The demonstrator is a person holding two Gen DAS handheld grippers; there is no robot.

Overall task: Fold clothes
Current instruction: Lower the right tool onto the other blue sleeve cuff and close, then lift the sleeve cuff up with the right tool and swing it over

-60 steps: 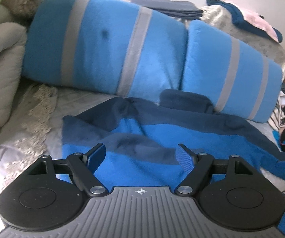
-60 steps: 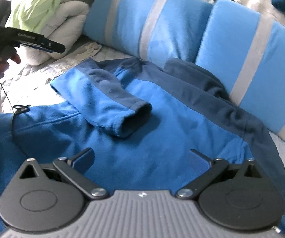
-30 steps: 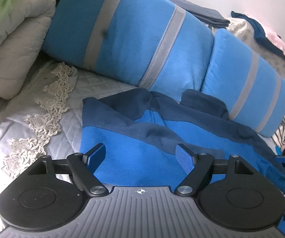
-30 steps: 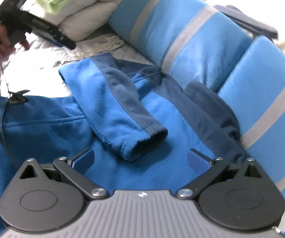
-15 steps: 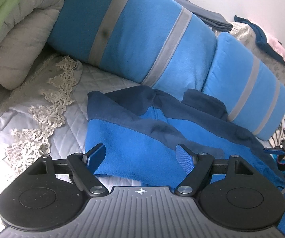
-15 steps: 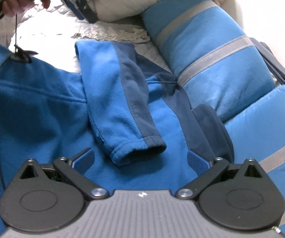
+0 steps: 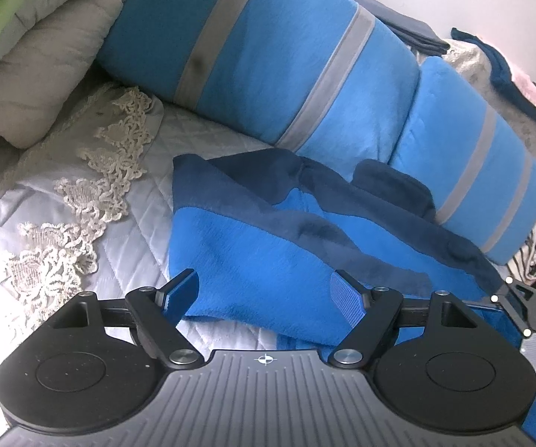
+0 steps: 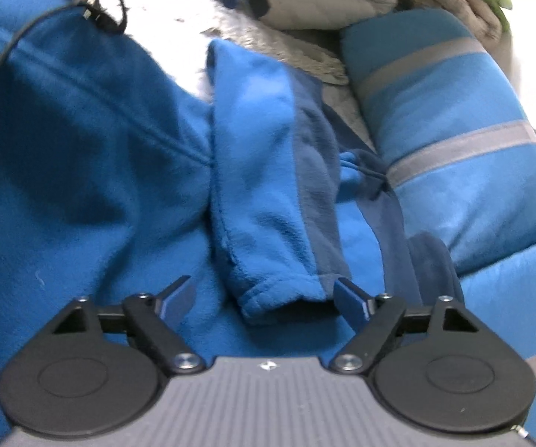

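A blue fleece top (image 8: 92, 171) lies spread flat on the bed (image 7: 130, 223), right up against two blue pillows with grey stripes (image 7: 268, 63). One sleeve (image 8: 268, 193) is folded over the top's body. The sleeve runs long from the far side of the bed toward the camera, and its open cuff (image 8: 283, 298) points at the right tongs (image 8: 264, 298). Those tongs have just been closing a little (but they are not squeezing yet), and the cuff sits between them. The left tongs (image 7: 264, 290) are wide, over the folded edge of the top, holding nothing.
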